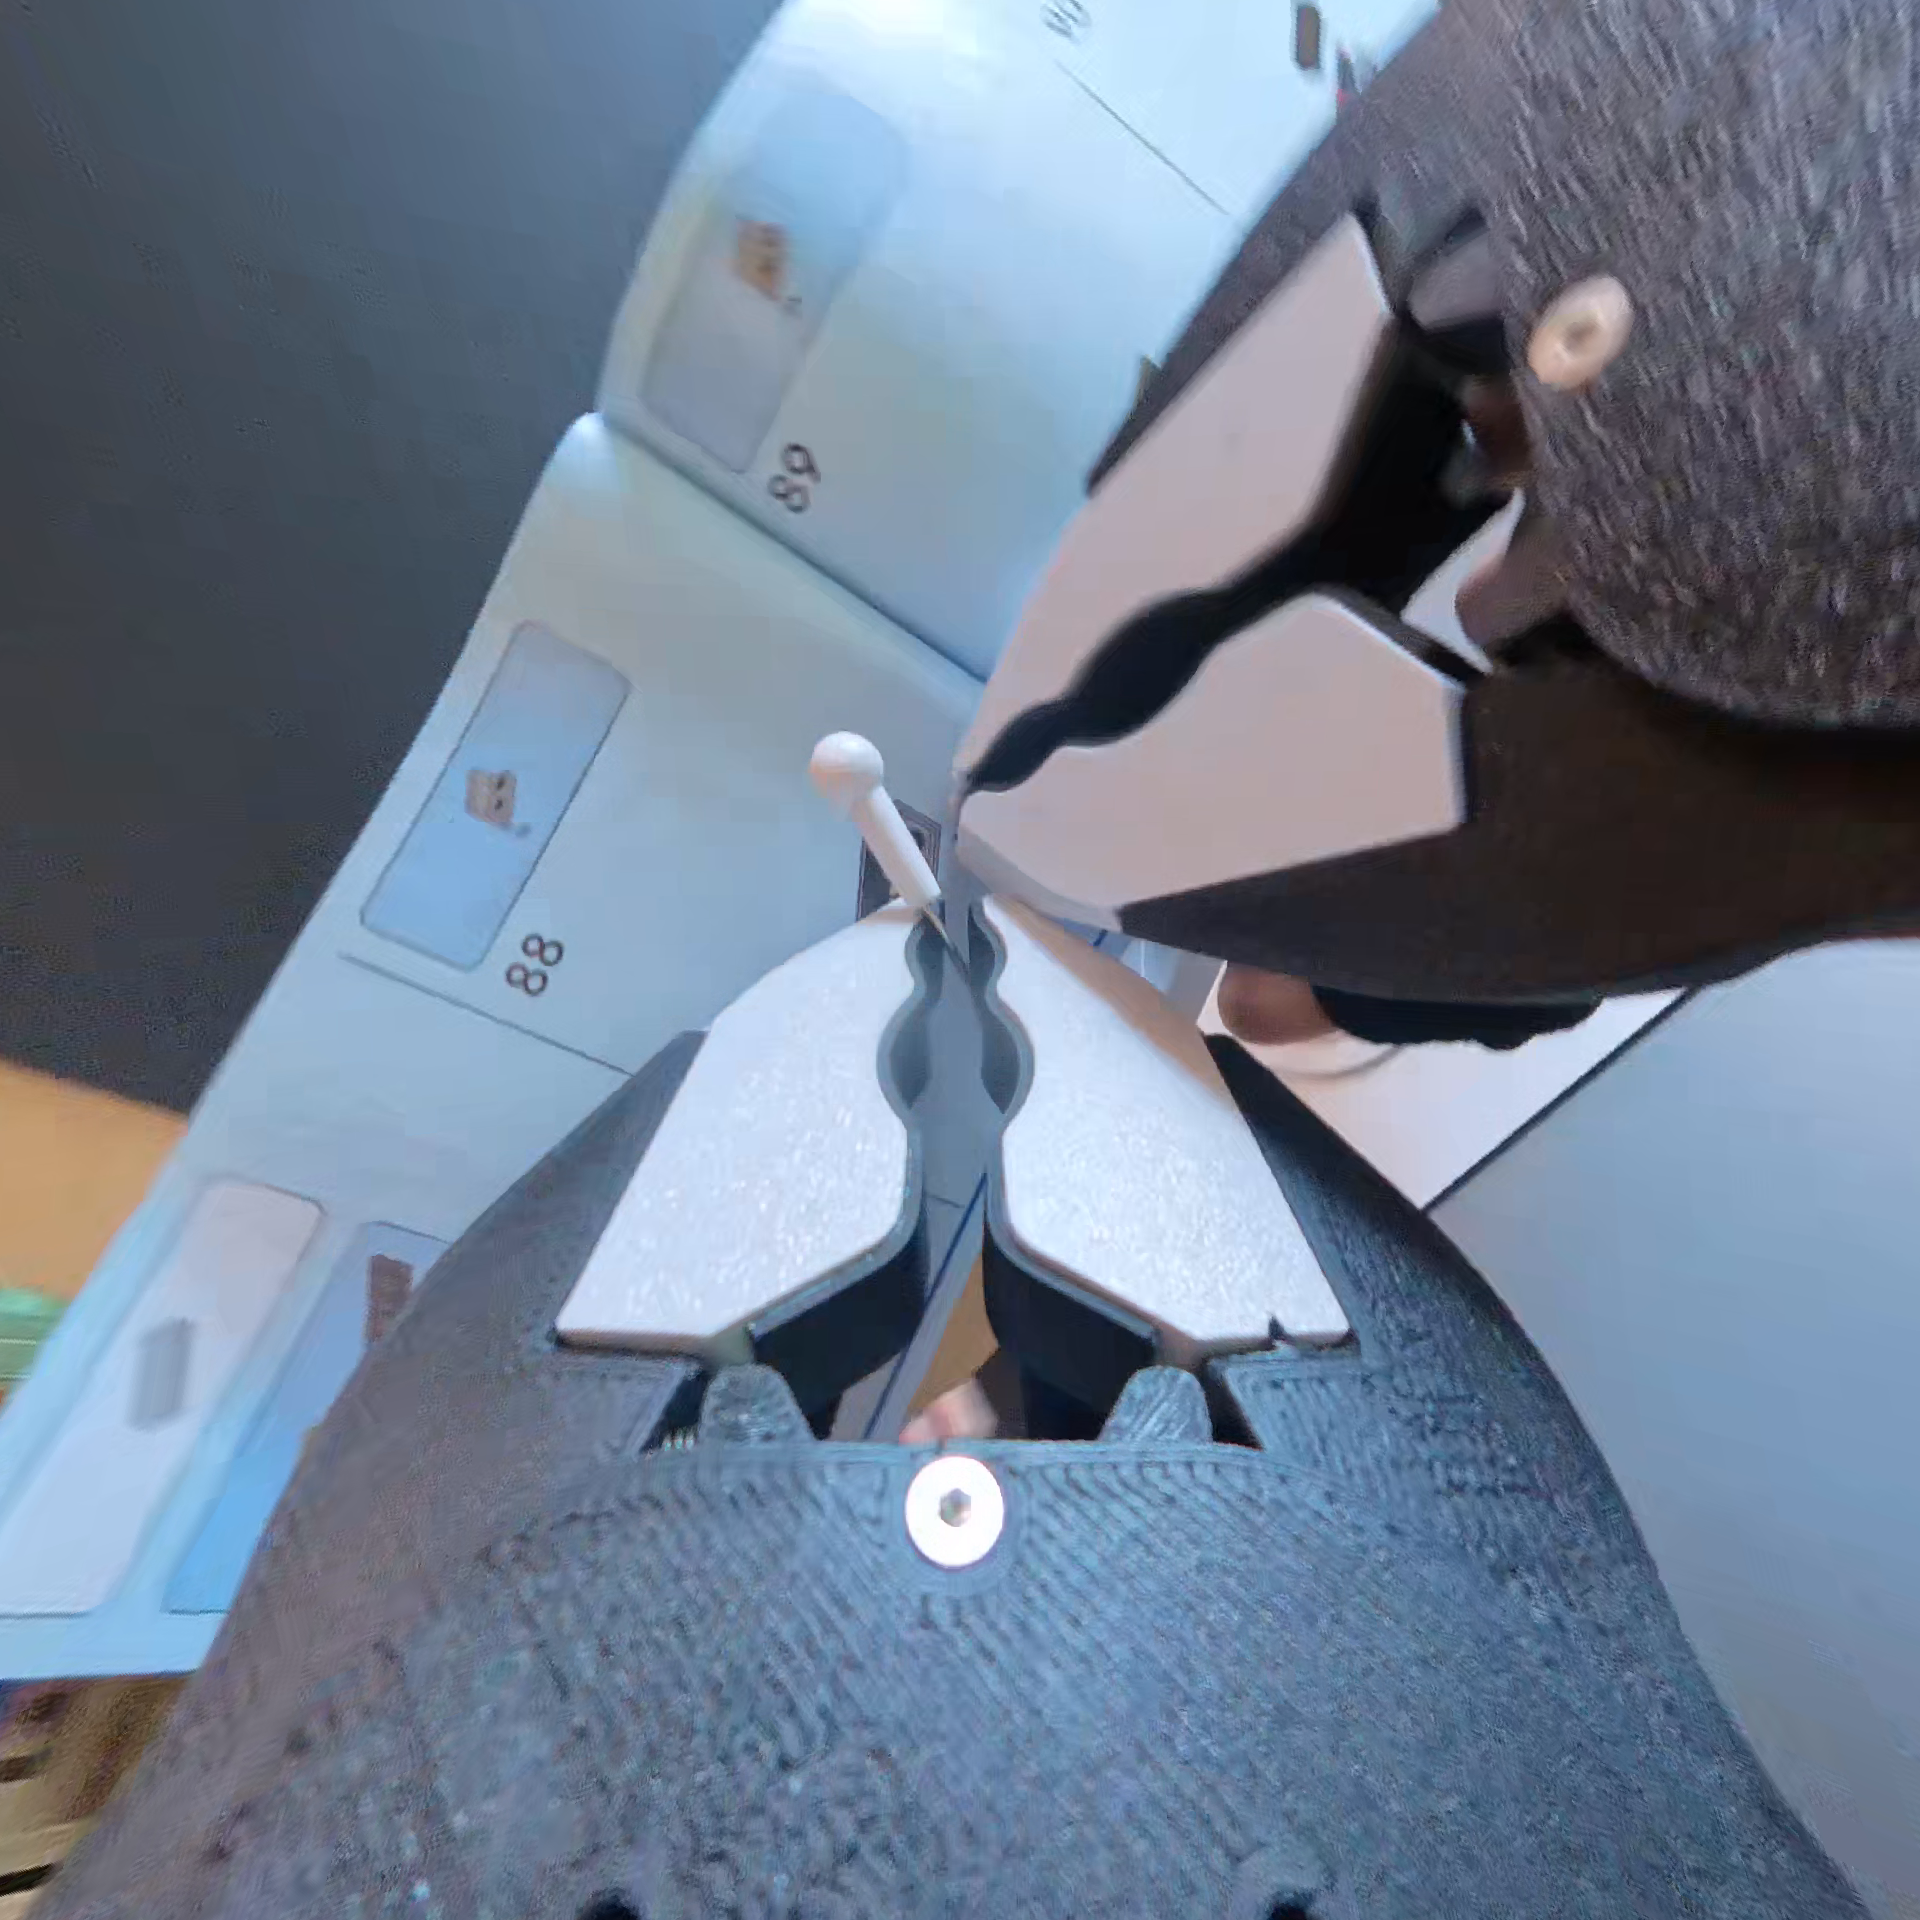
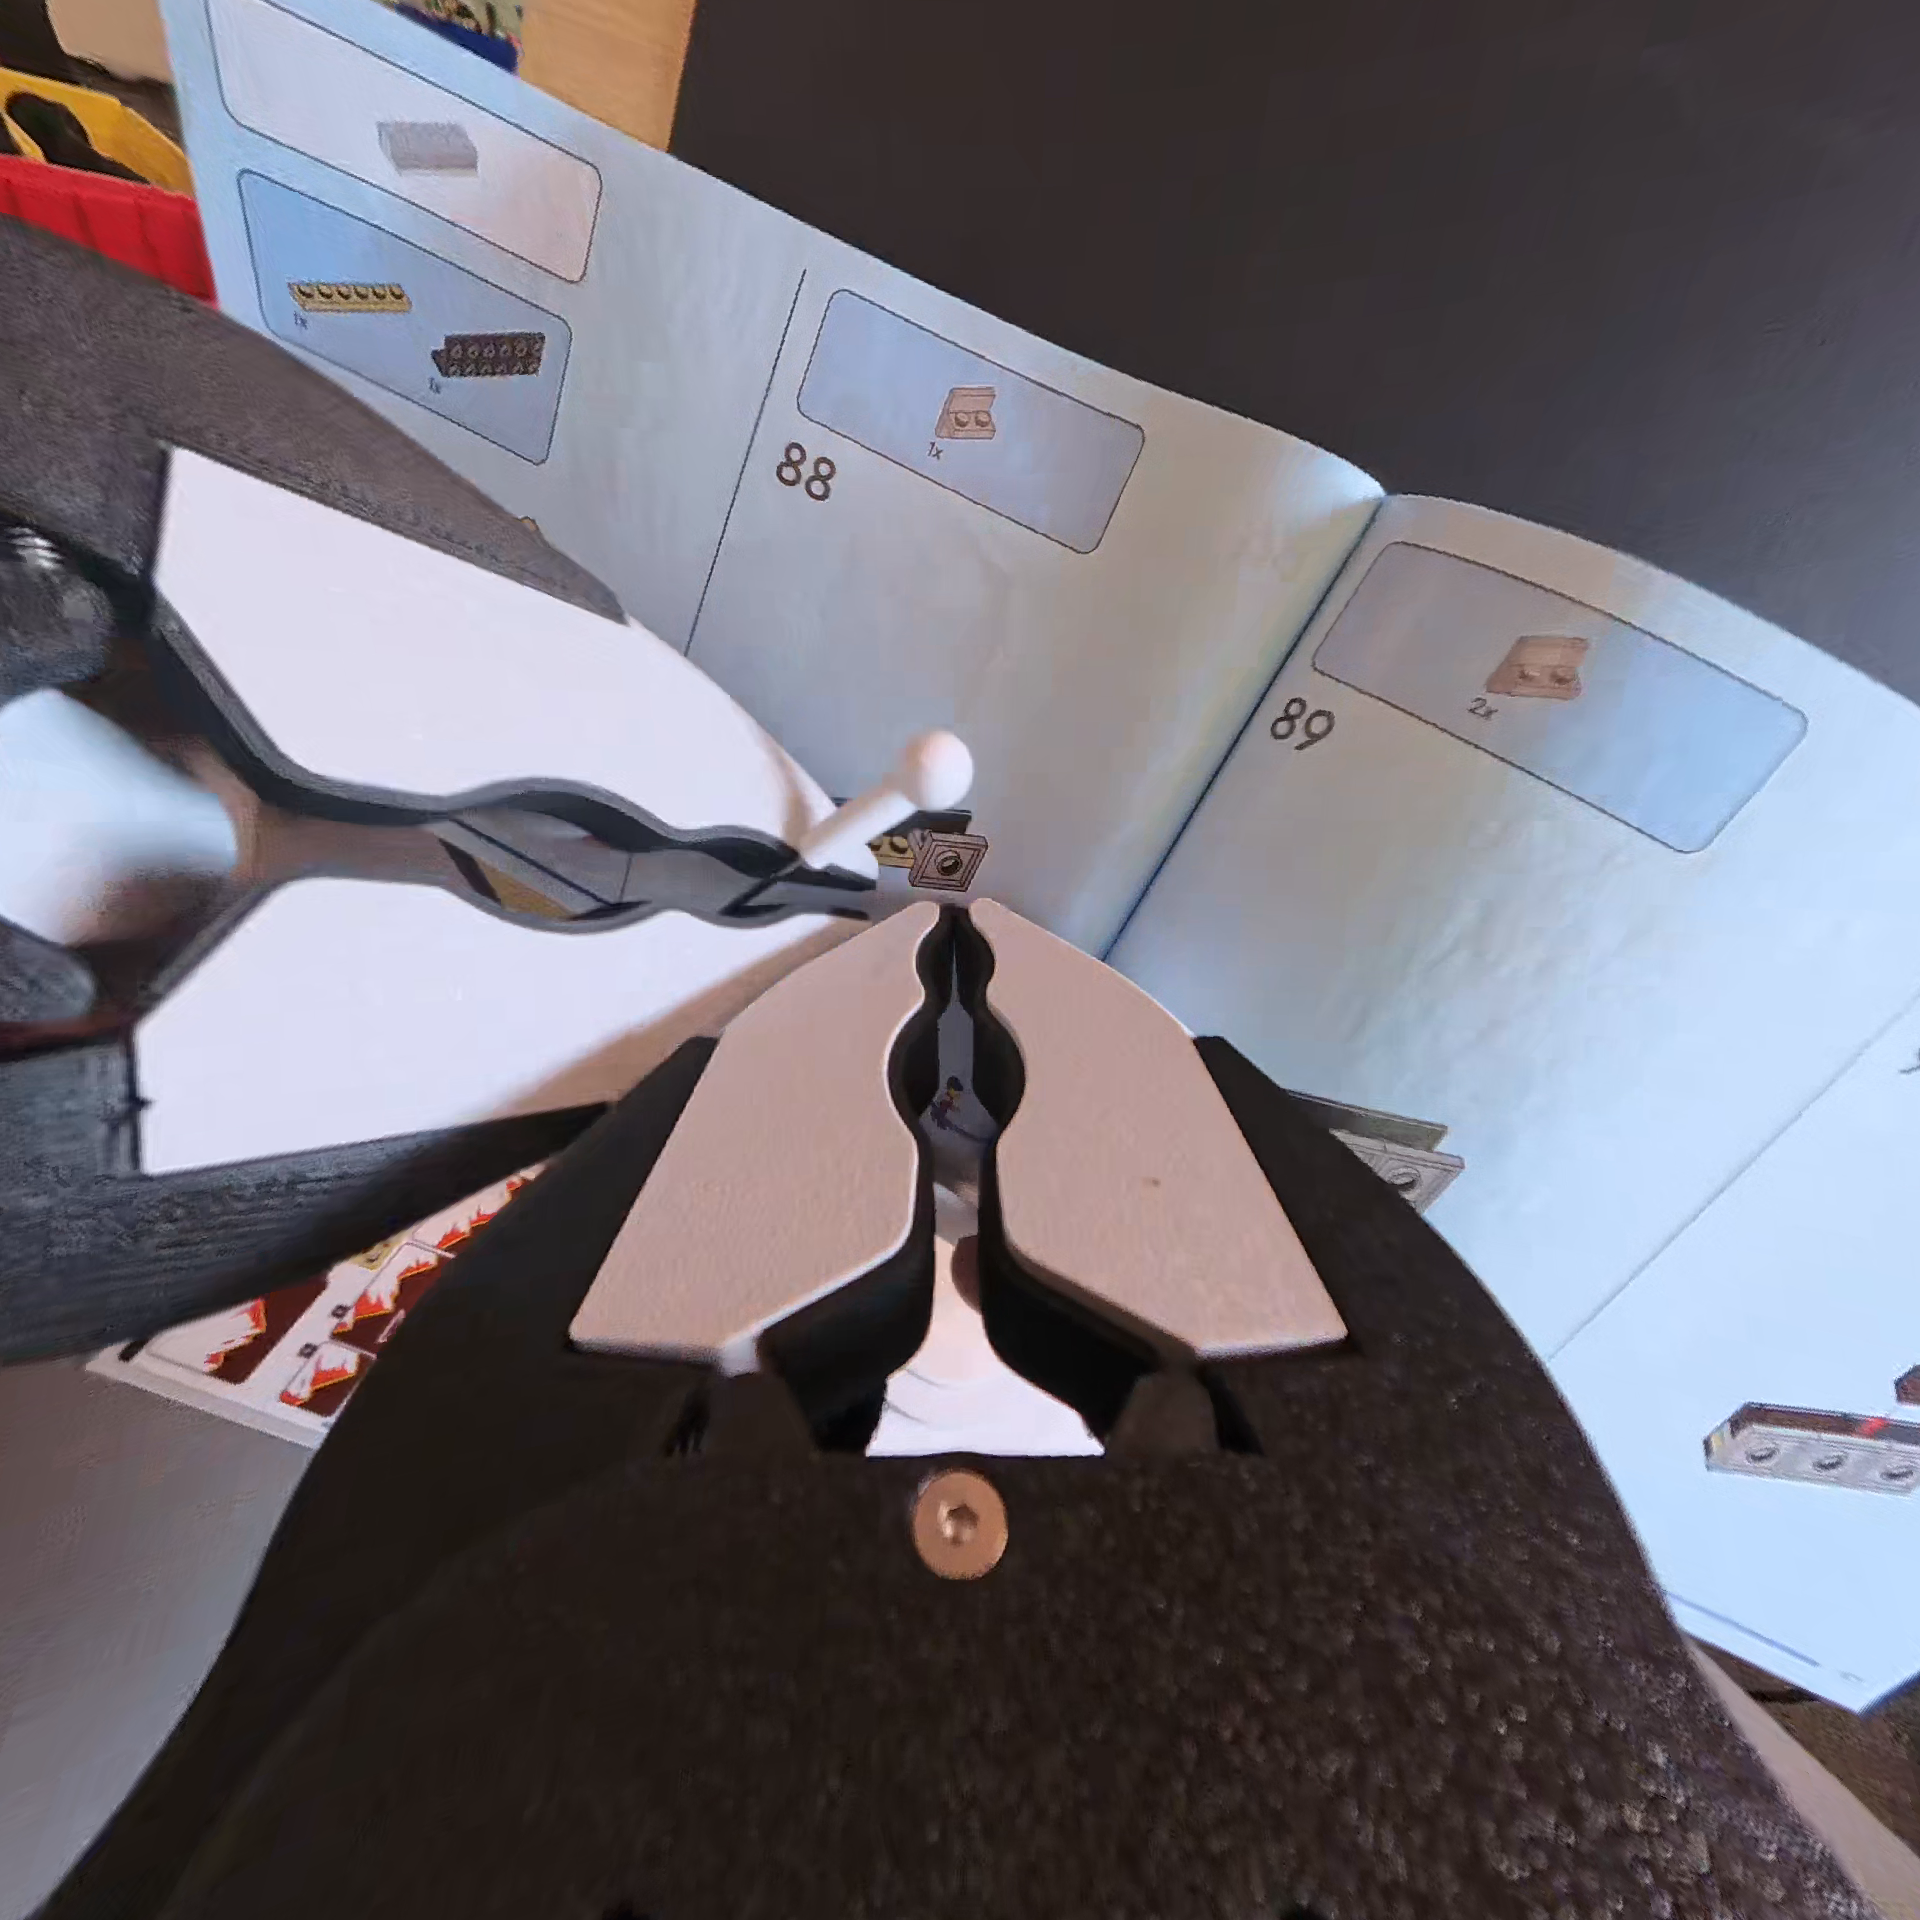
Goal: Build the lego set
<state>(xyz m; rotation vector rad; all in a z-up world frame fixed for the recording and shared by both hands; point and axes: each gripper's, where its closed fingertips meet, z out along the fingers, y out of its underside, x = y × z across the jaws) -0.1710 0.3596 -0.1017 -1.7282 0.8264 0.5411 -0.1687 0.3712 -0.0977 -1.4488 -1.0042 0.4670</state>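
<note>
Left wrist view: the left gripper [image 1: 951, 925] has its white fingers nearly closed on the thin end of a small white plastic pin with a ball-shaped head [image 1: 873, 816]. The pin's long axis runs from the fingertips up and to the left, ball end farthest from the gripper and free in the air. A thin grey strip [image 1: 961, 997] also stands in the narrow slot between the fingers; what it is cannot be told. The right gripper [image 1: 971, 779] comes in from the upper right, its tips drawn together just beside the pin's shaft, apart from it. Behind lies an open pale-blue instruction booklet [image 1: 623, 644], curling across the frame, with a dark surface [image 1: 260, 416] to its left and a grey tabletop [image 1: 1714, 1351] at lower right.

Right wrist view: the right gripper [image 2: 954, 909] has its tips meeting with nothing between them. The left gripper reaches in from the left edge, and the pin [image 2: 894, 805] sticks out of its tips, pointing up and to the right, ball end just above the right gripper's tips. This view alone shows the booklet's flat spread, a red container [image 2: 104, 229] at far left, and a printed sheet with flame pictures [image 2: 312, 1340] at lower left. Open room lies to the right over the booklet pages.
</note>
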